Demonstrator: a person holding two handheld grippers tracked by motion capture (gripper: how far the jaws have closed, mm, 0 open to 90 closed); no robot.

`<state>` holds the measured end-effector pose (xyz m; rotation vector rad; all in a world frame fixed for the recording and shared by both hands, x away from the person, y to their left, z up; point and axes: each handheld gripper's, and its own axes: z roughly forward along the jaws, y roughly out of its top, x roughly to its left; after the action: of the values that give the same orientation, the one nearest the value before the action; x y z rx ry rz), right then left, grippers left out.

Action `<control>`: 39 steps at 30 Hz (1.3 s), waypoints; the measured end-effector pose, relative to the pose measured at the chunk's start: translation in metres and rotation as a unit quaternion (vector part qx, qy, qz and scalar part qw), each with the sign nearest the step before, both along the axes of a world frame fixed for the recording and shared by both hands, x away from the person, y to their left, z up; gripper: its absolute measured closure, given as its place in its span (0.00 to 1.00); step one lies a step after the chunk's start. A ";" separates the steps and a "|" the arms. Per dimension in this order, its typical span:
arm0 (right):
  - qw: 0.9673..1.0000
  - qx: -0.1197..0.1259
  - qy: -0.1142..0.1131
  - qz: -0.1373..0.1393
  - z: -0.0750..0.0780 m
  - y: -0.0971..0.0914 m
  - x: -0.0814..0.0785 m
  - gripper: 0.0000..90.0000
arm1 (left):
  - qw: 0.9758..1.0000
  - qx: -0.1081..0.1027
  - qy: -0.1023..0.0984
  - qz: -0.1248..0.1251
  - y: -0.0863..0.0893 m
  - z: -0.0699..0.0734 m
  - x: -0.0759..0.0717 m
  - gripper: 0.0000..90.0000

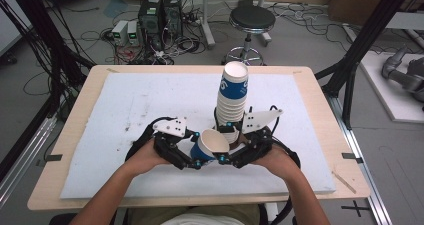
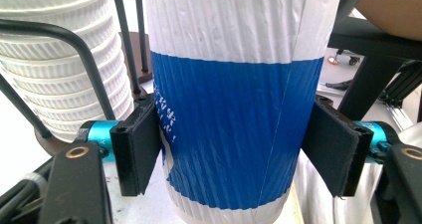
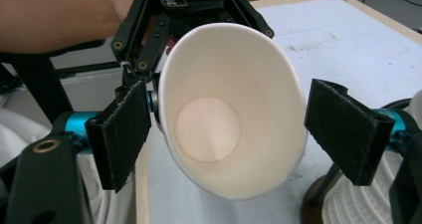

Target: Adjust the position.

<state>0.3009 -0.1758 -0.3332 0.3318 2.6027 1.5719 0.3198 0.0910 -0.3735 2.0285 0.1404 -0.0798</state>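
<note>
A blue-and-white paper cup (image 1: 212, 144) lies tilted in the air near the table's front, its open mouth facing right and up. My left gripper (image 1: 194, 161) is shut on its ribbed wall: in the left gripper view both pads (image 2: 137, 149) press the cup (image 2: 229, 109). My right gripper (image 1: 239, 156) stands open at the cup's mouth; in the right gripper view the white inside of the cup (image 3: 224, 129) sits between its jaws, with a gap at the right pad (image 3: 343, 127). Just behind stands a tall stack of the same cups (image 1: 232, 97).
A white foam sheet (image 1: 140, 105) covers the wooden table (image 1: 65, 135). The stack rests on a dark round base (image 3: 318, 196) with black wire rods (image 2: 89, 59). Beyond the table are a stool (image 1: 251, 20), computer boxes (image 1: 160, 15) and floor cables.
</note>
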 end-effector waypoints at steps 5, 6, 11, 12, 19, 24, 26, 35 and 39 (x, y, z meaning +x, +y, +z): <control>1.000 -0.011 -0.008 -0.005 0.001 -0.002 0.000 0.21 | 1.000 0.014 -0.009 -0.001 -0.002 -0.001 0.000 0.32; 1.000 -0.023 -0.007 -0.005 -0.001 0.000 -0.001 0.21 | 1.000 0.009 -0.006 0.000 -0.002 -0.001 -0.001 0.32; 0.999 -0.040 -0.007 0.008 -0.006 0.007 -0.001 0.24 | 1.000 0.009 -0.013 -0.010 -0.003 0.000 -0.002 0.32; 0.999 -0.041 -0.012 0.010 -0.005 0.007 -0.001 0.25 | 1.000 0.008 -0.012 -0.009 -0.003 0.000 -0.003 0.32; 0.997 -0.069 -0.019 0.014 0.001 0.009 -0.003 0.27 | 0.999 0.024 -0.037 0.008 -0.010 0.000 -0.009 0.25; 0.994 -0.104 -0.033 0.019 0.004 0.016 -0.008 0.27 | 0.998 0.038 -0.046 -0.005 -0.018 -0.002 -0.012 0.26; 0.992 -0.116 -0.035 0.022 0.004 0.018 -0.009 0.27 | 0.998 0.038 -0.047 -0.006 -0.018 -0.002 -0.012 0.29; 0.997 -0.055 -0.044 0.014 0.005 0.011 -0.008 0.21 | 0.999 -0.001 -0.039 0.001 -0.010 0.002 -0.008 0.30; 0.999 -0.001 -0.049 -0.006 0.012 -0.003 -0.006 0.21 | 0.999 -0.036 -0.028 0.020 0.001 0.005 -0.003 0.31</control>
<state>0.2953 -0.1793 -0.3215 0.2634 2.5238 1.5407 0.3170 0.0922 -0.3681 1.9538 0.1403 -0.0036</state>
